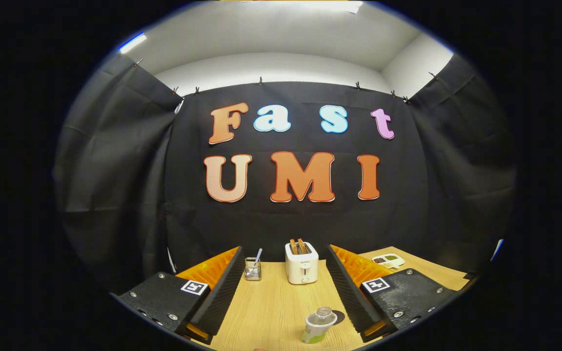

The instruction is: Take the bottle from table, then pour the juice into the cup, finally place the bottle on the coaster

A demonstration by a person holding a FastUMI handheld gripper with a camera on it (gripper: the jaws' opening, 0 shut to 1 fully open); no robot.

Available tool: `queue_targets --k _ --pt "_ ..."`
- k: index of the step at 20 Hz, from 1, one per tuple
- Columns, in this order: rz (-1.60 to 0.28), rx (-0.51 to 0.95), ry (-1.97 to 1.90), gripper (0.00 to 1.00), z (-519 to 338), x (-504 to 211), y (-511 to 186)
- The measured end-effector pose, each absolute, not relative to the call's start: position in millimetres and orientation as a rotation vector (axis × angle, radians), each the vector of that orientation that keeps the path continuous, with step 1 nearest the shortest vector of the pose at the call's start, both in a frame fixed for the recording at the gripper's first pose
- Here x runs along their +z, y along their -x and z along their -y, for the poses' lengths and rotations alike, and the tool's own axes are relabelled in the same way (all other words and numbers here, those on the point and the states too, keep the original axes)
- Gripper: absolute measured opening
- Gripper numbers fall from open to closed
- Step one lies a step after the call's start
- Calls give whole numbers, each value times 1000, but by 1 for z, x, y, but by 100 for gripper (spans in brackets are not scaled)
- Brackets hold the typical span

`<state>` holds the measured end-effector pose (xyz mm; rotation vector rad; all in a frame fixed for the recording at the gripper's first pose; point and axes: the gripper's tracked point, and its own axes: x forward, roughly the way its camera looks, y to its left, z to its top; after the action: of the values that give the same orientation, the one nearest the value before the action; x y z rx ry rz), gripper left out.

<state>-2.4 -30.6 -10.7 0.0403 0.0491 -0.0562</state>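
So right up front, low between the two fingers, there's a small bottle (318, 325) with a pale green label and a clear neck, standing on the light wood-grain table (276, 302). It looks tipped a bit toward the right finger, though the fisheye bends things down there so I wouldn't swear to that. Just behind it, touching its right side from this angle, is a dark round coaster (338, 317) lying flat on the wood, mostly hidden by the bottle.

The gripper (281, 292) has its jaws spread wide apart, nothing pinched between them, and neither finger is touching the bottle. Each finger carries a square black-and-white marker tag on its base.

Further out, beyond the fingertips, a white two-slot toaster (301, 263) with two slices of toast sticking up sits near the middle of the table's far end. Left of it, close to the left fingertip, is a small clear square holder (252, 268) with a thin stick or straw leaning out of it. Off past the right finger, near the table's far right corner, there's a small white tray (388, 261) with a couple of dark and greenish patches in it, too small to make out.
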Motion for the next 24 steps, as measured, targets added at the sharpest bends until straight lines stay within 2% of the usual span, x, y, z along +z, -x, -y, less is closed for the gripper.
queue_targets --k 24 --pt "-293 -141 -5 99 79 -199 -20"
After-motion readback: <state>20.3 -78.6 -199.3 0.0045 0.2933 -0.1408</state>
